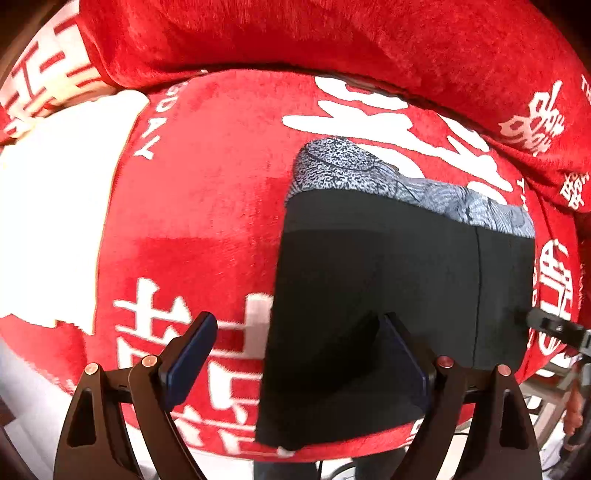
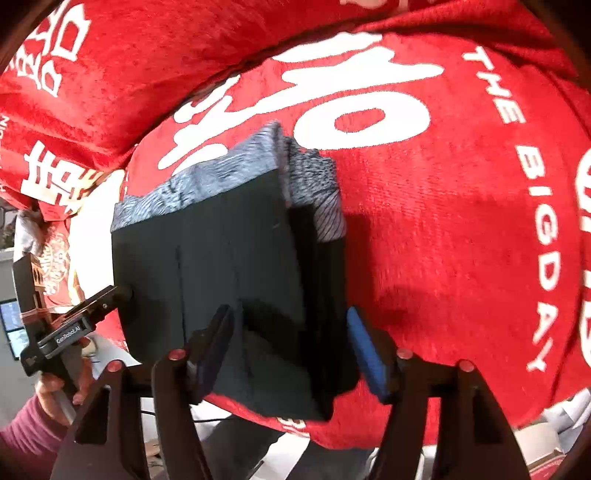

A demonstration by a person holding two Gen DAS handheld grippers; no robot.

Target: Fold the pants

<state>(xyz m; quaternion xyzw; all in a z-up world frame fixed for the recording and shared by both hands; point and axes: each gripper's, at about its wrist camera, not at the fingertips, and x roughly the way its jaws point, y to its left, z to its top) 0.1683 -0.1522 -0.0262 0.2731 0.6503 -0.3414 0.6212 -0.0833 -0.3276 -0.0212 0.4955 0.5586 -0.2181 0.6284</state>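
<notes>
The folded pants (image 1: 399,295) lay on the seat cushion (image 1: 207,229), with the back cushion (image 1: 332,33) rising behind them. Seen from the left gripper (image 1: 299,363), the pants lay ahead and to its right, their near left corner between its spread fingers, untouched; the lining end (image 1: 369,173) lay farthest off. The right gripper (image 2: 291,345) stood over the pants' near edge, which lay between its parted fingers. From there the left gripper (image 2: 92,310) was off to the left, at the pants' left edge, with the person's hand (image 2: 59,391) below it.
</notes>
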